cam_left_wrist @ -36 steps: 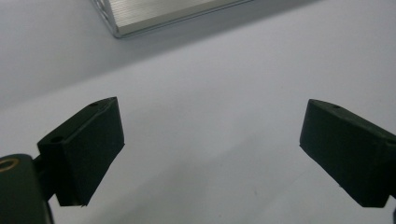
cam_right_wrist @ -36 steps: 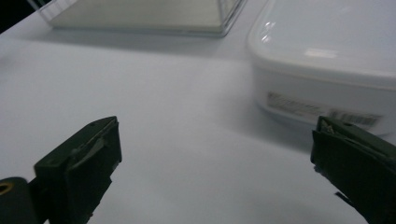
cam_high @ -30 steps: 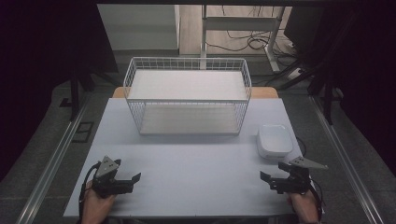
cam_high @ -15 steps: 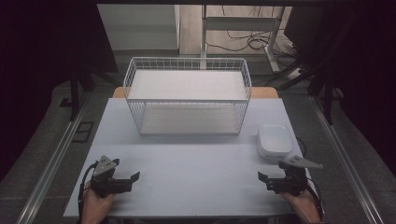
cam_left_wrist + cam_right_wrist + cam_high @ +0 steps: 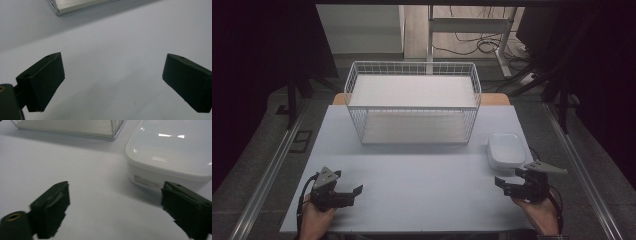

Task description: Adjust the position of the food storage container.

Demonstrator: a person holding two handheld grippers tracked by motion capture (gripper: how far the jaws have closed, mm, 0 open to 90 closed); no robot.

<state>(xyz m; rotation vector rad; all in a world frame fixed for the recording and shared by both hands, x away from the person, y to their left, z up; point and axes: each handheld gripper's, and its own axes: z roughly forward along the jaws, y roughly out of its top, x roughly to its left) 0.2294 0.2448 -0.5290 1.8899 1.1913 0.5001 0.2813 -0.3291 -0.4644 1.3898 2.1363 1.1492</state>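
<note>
One pale worktop (image 5: 422, 185) carries everything, and its near half lies bare between the two hands. Toward its far edge stands a white wire basket (image 5: 412, 102), upright, open at the top, with a pale floor showing through the mesh; in the right gripper view a corner of it (image 5: 75, 127) sits at the top of the frame. Just off the basket's right front corner, apart from it, rests a white lidded container (image 5: 506, 151) with rounded corners, lid on; the right gripper view shows it (image 5: 172, 152) close ahead and to the right, with a small printed label on its near wall. The right claw (image 5: 508, 186) is held by the person's right hand (image 5: 539, 215) low over the worktop just in front of that container, near but not touching it, and its jaws stand spread wide with nothing between them. The left claw (image 5: 349, 196), gripped by the left hand (image 5: 314, 220), sits at the worktop's near left, well apart from basket and container, pointing to the right; its jaws are likewise spread wide over bare surface. At the top of the left gripper view a silvery metal edge (image 5: 80, 6) lies beyond the worktop.
</note>
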